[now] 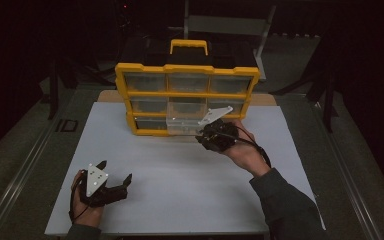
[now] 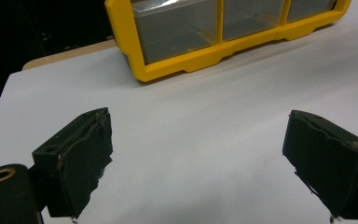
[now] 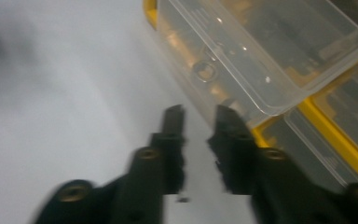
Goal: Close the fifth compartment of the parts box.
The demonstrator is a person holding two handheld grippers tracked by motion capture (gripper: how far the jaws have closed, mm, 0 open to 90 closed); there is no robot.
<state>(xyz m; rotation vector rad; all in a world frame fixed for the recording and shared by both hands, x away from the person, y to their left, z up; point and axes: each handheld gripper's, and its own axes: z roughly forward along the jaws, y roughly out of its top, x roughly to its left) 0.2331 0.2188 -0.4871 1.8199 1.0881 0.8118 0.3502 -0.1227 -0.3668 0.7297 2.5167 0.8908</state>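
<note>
A big white board (image 1: 180, 175) is laid flat on a table. A yellow box with see-through drawers (image 1: 186, 97) is stood on the far part of the board. A strip of brown wood (image 1: 111, 96) is seen past the board's far edge, beside the box.

The right gripper (image 3: 199, 122), its two black jaws nearly together with a narrow gap and nothing between them, points toward twelve o'clock. At one o'clock a clear plastic drawer (image 3: 261, 60) juts from the yellow plastic organiser frame (image 3: 335, 135), above the white tabletop (image 3: 65, 102).
</note>
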